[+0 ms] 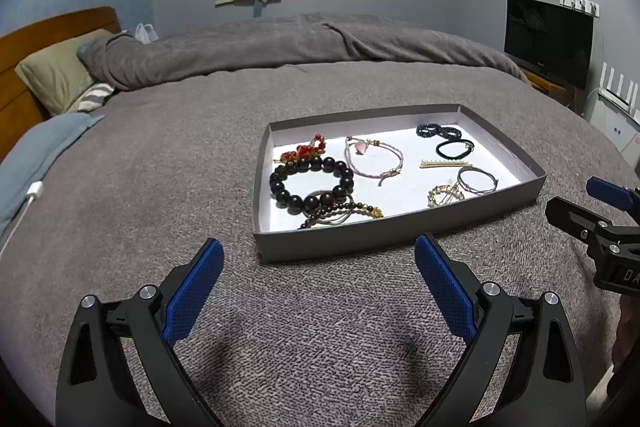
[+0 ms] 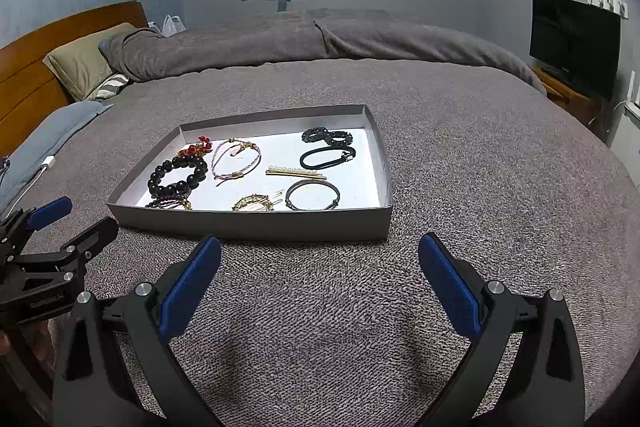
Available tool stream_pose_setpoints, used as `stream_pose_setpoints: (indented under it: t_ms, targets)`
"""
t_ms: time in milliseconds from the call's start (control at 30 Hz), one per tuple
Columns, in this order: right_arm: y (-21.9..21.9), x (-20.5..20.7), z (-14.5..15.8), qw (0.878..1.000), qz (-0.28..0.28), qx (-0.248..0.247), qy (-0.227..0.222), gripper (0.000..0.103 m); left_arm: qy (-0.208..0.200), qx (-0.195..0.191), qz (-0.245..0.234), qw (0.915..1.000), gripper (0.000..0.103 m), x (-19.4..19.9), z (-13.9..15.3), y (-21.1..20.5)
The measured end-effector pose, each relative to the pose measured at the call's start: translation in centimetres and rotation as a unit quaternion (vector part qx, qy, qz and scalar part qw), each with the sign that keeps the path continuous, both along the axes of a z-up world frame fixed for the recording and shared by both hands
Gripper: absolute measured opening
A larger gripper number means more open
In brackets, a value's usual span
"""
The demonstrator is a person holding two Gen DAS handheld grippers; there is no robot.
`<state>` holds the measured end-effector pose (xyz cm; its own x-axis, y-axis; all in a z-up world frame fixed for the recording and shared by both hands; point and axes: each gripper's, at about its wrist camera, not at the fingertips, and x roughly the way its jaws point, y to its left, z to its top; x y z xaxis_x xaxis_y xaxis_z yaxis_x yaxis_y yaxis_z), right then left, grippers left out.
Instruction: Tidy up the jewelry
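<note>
One tray (image 2: 256,225) on the bed (image 2: 460,163) holds about nine jewelry pieces (some overlap), while both the left gripper (image 1: 319,259) and right gripper (image 2: 320,255) hover spread wide, empty.

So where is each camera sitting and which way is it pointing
Left wrist: on the left tongs, low over the bed, facing the grey tray ahead-right; its own open blue fingers show, with the right tongs at the right edge.
Right wrist: on the right tongs, facing the tray ahead-left; own open fingers, left tongs at left edge.
Shared: tray, big dark bead bracelet, bed.
</note>
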<state>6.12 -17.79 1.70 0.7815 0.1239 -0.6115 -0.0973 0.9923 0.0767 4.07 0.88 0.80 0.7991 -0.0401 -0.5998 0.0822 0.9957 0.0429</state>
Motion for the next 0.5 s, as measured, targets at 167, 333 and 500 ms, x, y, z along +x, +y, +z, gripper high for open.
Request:
stream_pose_setpoints:
  t_ms: [167, 333, 500]
  targets:
    - [0.00, 0.00, 0.01, 1.000, 0.000, 0.000, 0.000, 0.098, 0.000, -0.001, -0.001, 1.0000, 0.096, -0.02, 0.01, -0.04]
    - [-0.01, -0.03, 0.01, 1.000, 0.000, 0.000, -0.001, 0.098, 0.001, -0.001, -0.002, 1.0000, 0.096, -0.03, -0.02, -0.16]
    - [0.07, -0.05, 0.02, 1.000, 0.000, -0.001, -0.001, 0.098, 0.002, 0.000, -0.003, 1.0000, 0.096, 0.00, -0.07, -0.27]
